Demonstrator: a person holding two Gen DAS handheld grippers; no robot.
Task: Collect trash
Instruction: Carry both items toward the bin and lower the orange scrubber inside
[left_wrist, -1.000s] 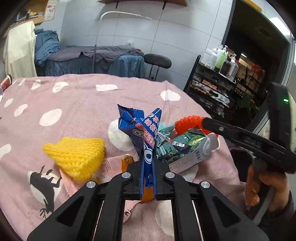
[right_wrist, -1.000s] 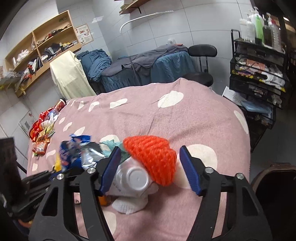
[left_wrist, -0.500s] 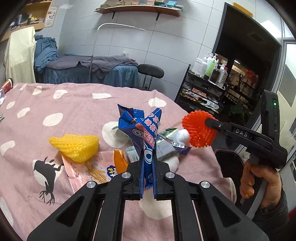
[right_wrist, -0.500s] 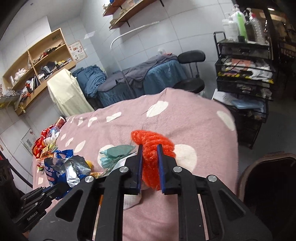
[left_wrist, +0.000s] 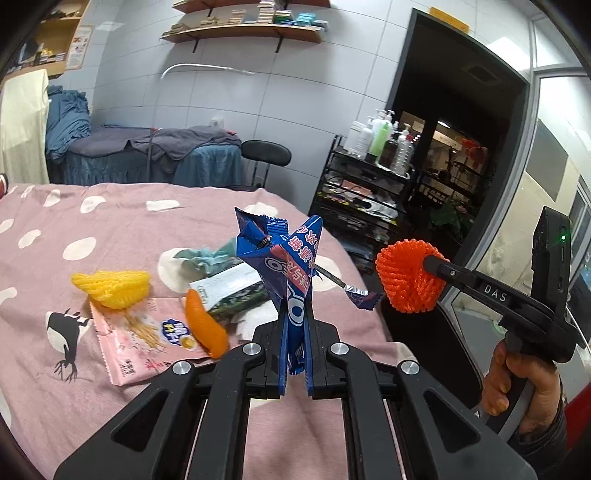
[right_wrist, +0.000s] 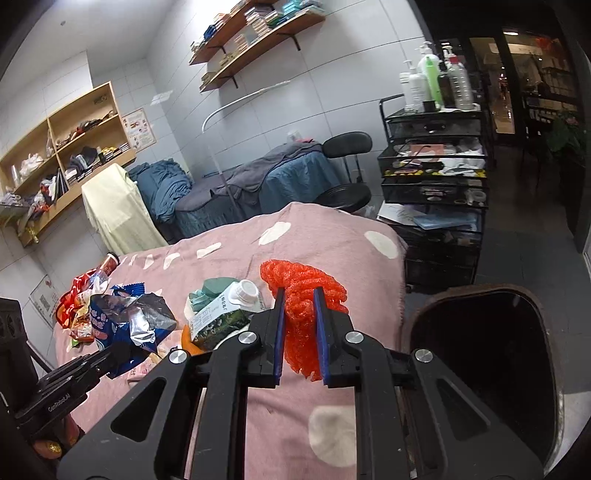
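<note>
Right wrist: tongs (right_wrist: 300, 332) lifted foam net (right_wrist: 306, 291).

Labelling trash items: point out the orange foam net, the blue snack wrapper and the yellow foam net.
orange foam net (right_wrist: 301, 295), right wrist view, mesh between the pads.
blue snack wrapper (left_wrist: 291, 269), left wrist view, printed panel above the pads.
yellow foam net (left_wrist: 112, 288), left wrist view, middle of the mesh.
</note>
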